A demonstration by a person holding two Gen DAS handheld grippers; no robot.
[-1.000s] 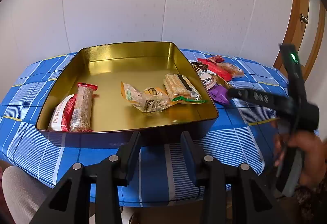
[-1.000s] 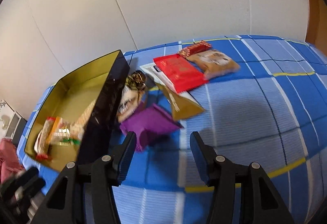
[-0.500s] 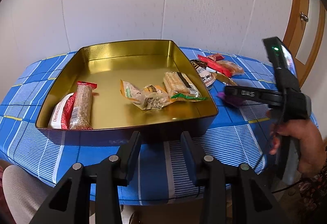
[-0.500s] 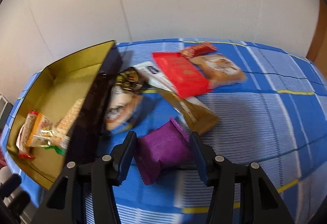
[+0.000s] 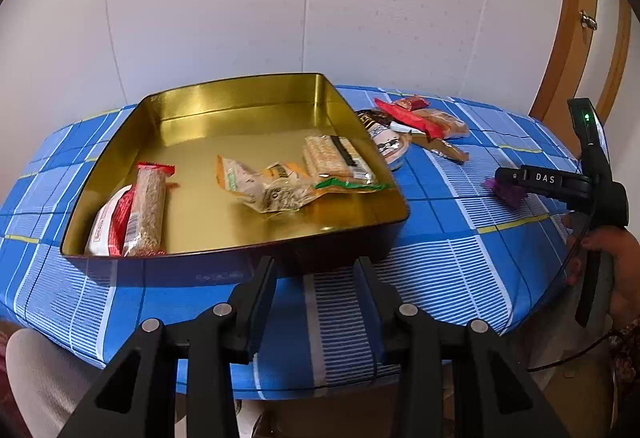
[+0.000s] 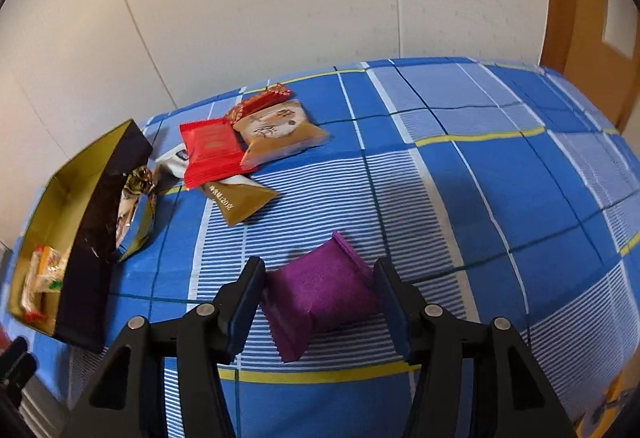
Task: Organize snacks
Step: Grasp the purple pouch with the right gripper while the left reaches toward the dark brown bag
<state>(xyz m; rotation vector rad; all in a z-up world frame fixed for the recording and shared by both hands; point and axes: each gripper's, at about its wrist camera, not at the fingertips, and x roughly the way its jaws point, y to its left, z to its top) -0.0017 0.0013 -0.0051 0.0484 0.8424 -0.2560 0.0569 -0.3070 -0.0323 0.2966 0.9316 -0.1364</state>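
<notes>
A gold tin (image 5: 240, 106) with dark outer walls (image 6: 96, 238) stands on the blue checked tablecloth (image 6: 460, 178). Inside it lie a granola bar (image 5: 146, 210), a red-and-white packet (image 5: 106, 228), a cracker pack (image 5: 332, 158) and a clear wrapper (image 5: 272, 192). My right gripper (image 6: 318, 268) has a purple packet (image 6: 320, 290) between its pads, low over the cloth to the right of the tin. Its jaws are opening, but both pads still touch the packet. My left gripper (image 5: 316, 278) hangs open and empty before the tin's near wall.
Loose snacks lie beside the tin's right wall: a red packet (image 6: 212, 150), a tan pastry packet (image 6: 280, 134), a brown sachet (image 6: 240, 202), a small red bar (image 6: 260, 104) and a foil-wrapped one (image 6: 134, 206). A wooden door frame (image 5: 576, 38) rises at the right. A hand (image 5: 616, 258) holds the right gripper.
My right gripper closed around the purple packet beside the tin and carried it to the right, away from the tin and the snack pile. The left gripper has stayed put.
</notes>
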